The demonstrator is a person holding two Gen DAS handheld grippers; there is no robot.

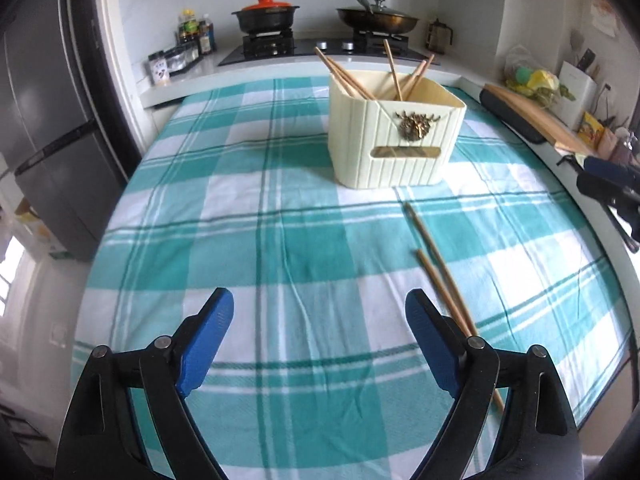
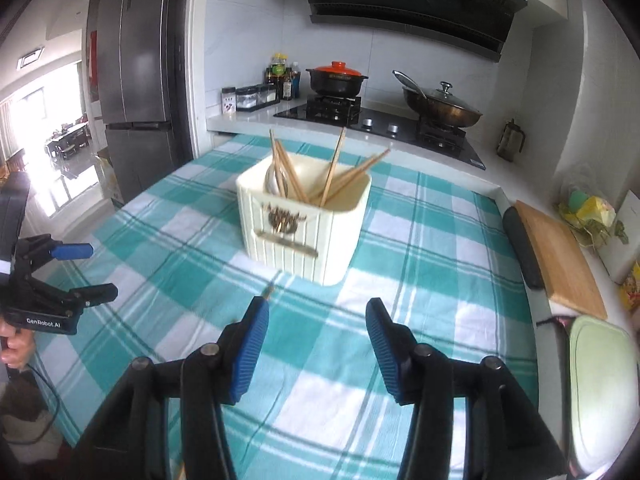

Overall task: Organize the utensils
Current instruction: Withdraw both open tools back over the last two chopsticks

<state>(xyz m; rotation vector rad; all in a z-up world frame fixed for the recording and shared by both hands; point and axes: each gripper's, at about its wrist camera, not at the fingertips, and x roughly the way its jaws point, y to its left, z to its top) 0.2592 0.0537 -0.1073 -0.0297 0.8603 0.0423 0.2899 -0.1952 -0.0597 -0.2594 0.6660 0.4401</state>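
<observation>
Nearest the left wrist camera, the left gripper [image 1: 320, 344] is held spread wide above the checked cloth [image 1: 248, 240] on the worktop, with nothing between its blue pads [image 1: 208, 344]. Two loose chopsticks [image 1: 444, 276] are seen lying side by side on the cloth just beside and partly under the right-hand finger of that gripper, their far tips pointing towards the cream holder [image 1: 394, 136]. The holder is placed upright on the cloth farther back, well apart from the gripper, and several chopsticks [image 1: 348, 76] are leaned inside it at different angles. In the right wrist view, the right gripper [image 2: 316, 344] is likewise held wide open and empty above the cloth, facing the holder [image 2: 304, 224]; a chopstick tip [image 2: 269, 291] is visible just past its left pad. The left gripper [image 2: 86, 272] is seen at the left edge of this view. Behind the worktop, a stove [image 2: 376, 124] is shown carrying a pot [image 2: 336, 78] and a wok [image 2: 442, 106].
</observation>
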